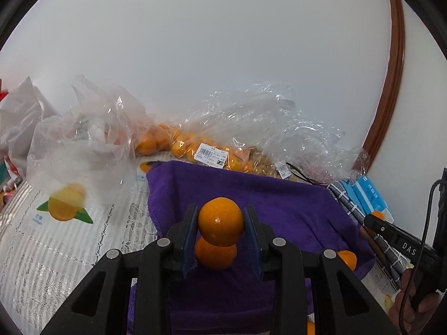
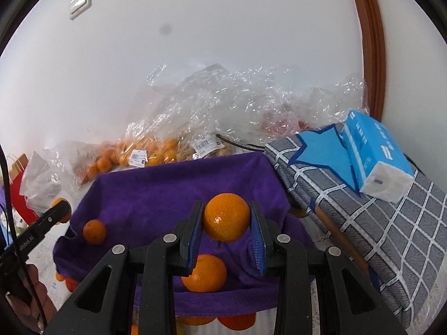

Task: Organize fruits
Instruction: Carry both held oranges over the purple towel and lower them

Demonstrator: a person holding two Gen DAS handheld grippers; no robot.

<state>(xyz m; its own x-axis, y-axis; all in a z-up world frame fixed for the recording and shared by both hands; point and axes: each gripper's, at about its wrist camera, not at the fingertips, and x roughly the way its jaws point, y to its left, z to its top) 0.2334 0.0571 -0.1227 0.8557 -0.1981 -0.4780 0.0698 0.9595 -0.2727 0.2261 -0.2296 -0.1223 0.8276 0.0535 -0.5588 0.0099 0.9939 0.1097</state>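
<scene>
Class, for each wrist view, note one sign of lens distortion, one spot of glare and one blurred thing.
Left wrist view: the door frame bows into a curve, the held orange has a small highlight, and the white bag is smeared. Right wrist view: the frame bows too, the clear bags glint, and a dark smudge sits on the wall.

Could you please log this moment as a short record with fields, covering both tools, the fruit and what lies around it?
left tool: shut on an orange, above the purple towel
right tool: shut on an orange, above the same towel
loose fruit on towel: one at its left side, one under the right tool
bagged oranges: against the wall, in clear plastic
tissue pack: on the checked cloth, right of the towel
</scene>
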